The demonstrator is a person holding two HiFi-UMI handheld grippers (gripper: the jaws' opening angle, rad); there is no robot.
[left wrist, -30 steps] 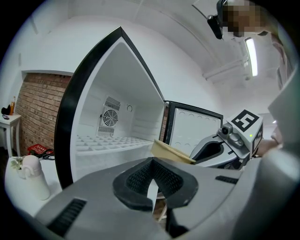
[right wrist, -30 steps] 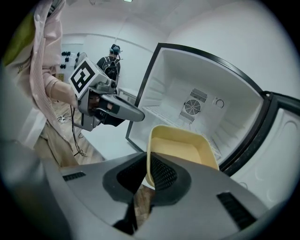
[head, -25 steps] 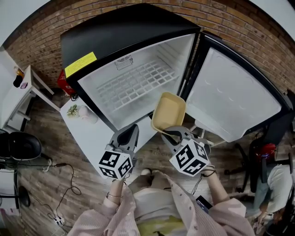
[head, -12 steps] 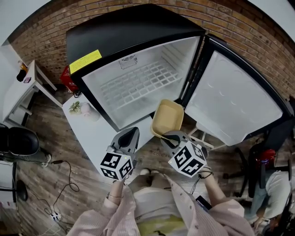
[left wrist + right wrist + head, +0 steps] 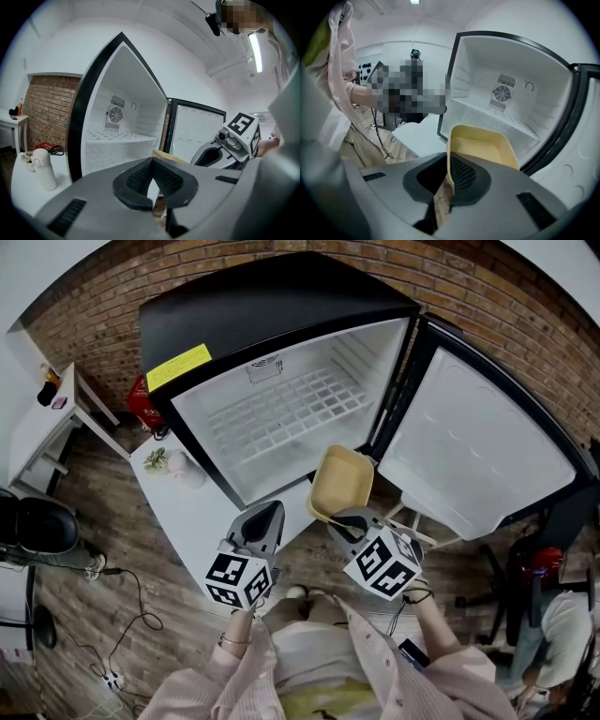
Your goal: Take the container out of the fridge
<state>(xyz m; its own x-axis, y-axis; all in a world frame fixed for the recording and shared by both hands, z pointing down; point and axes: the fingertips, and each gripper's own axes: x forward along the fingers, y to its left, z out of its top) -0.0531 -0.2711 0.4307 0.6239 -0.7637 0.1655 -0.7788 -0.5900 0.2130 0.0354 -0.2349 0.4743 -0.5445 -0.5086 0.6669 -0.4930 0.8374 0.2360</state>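
Note:
The pale yellow container (image 5: pixel 342 482) hangs in front of the open fridge (image 5: pixel 281 409), just outside its lower front edge, beside the hinge. My right gripper (image 5: pixel 345 519) is shut on its near rim; in the right gripper view the container (image 5: pixel 483 145) rises from between the pads of that gripper (image 5: pixel 447 176). My left gripper (image 5: pixel 262 517) sits to the left of it, shut and empty. Over the left gripper (image 5: pixel 151 161) a tan edge of the container (image 5: pixel 164 157) shows. The fridge's shelf is bare.
The fridge door (image 5: pixel 478 456) stands wide open to the right. A low white table (image 5: pixel 187 512) stands left of the fridge with a small white bottle (image 5: pixel 176 468) on it. A white side table (image 5: pixel 42 427) is at far left, and cables lie on the wooden floor.
The right gripper and the container have drawn slightly back from the fridge opening. The left gripper has stayed where it was.

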